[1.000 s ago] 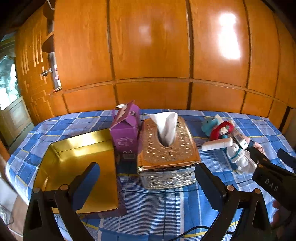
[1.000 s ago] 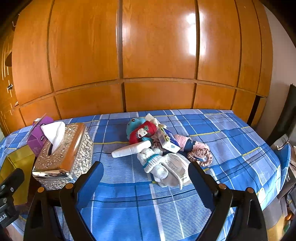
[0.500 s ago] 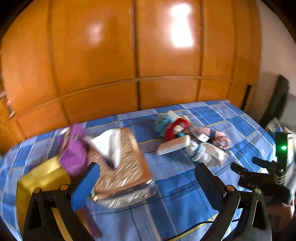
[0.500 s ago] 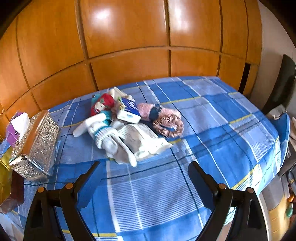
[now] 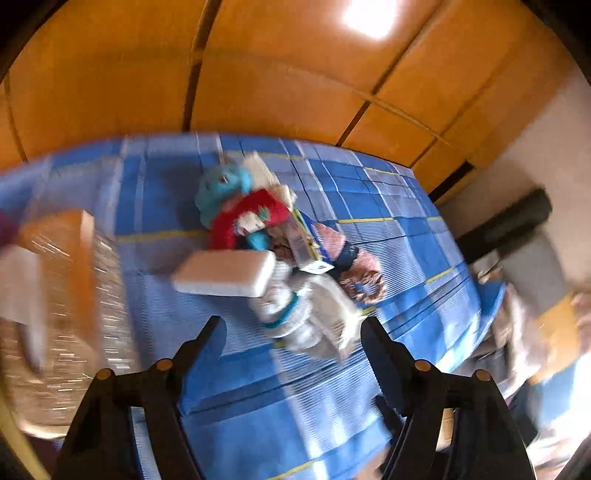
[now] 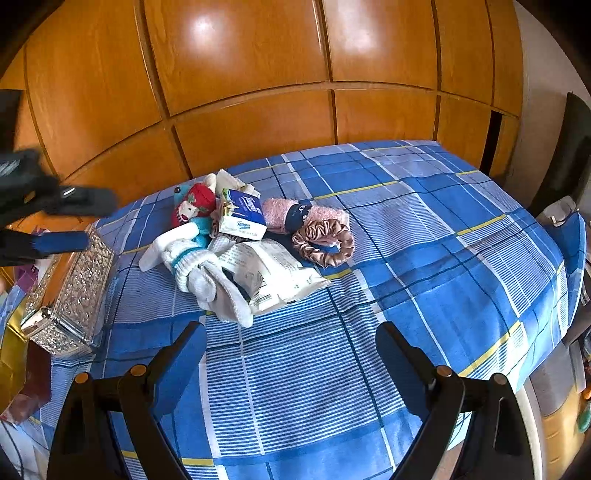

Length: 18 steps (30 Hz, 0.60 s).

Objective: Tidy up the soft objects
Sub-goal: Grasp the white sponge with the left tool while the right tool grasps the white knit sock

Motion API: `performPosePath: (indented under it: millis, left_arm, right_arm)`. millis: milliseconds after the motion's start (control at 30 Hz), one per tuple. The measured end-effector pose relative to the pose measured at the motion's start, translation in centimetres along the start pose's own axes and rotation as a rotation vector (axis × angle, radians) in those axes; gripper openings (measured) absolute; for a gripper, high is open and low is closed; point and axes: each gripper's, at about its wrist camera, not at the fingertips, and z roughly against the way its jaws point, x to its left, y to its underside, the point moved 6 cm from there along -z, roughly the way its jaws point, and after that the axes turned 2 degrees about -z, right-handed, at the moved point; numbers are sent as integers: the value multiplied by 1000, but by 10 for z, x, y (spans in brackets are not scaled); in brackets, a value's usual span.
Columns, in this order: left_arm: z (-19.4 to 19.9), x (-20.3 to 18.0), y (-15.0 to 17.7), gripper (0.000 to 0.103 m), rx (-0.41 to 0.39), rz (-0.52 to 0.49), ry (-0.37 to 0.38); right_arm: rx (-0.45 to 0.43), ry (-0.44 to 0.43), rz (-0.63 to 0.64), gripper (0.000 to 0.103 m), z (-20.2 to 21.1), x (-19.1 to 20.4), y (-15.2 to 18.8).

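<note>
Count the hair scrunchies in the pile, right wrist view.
1 in plain view: a bronze satin scrunchie at the pile's right edge, lying against the pink fuzzy roll. Others could be buried under the socks and packets.

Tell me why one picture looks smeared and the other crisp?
Left wrist view: motion blur smears the tissue box and toy pile. Right wrist view: sharp, though the fisheye bows the wooden wall, which carries a bright glare patch.

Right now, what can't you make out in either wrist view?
- Left wrist: motion blur smears the tissue box and pile; sock detail lost.
- Right wrist: teal plush mostly buried under the tissue pack and red plush.
- Right wrist: left gripper blurred, cut by the frame edge.
</note>
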Motion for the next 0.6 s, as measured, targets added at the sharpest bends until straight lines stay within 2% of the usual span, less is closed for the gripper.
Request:
performPosePath:
  millis: [100, 200, 333, 467, 600]
  left_arm:
    - [-25, 4, -4, 73, 84, 172, 73]
    - [-36, 5, -12, 74, 105, 237, 49]
    - [-54, 22, -18, 83, 151, 349, 9]
    - [-72, 37, -27, 84, 166, 409, -26]
    - [-94, 47, -37, 90, 205, 405, -69]
  right_arm:
    - [13, -3, -18, 94, -3, -5, 1]
    - [19, 0, -37, 94, -5, -11, 2]
    - [23, 1, -62, 94, -6, -18, 1]
    - [24, 2, -84, 94, -7, -25, 0]
    - [29, 6, -94, 94, -9, -28, 0]
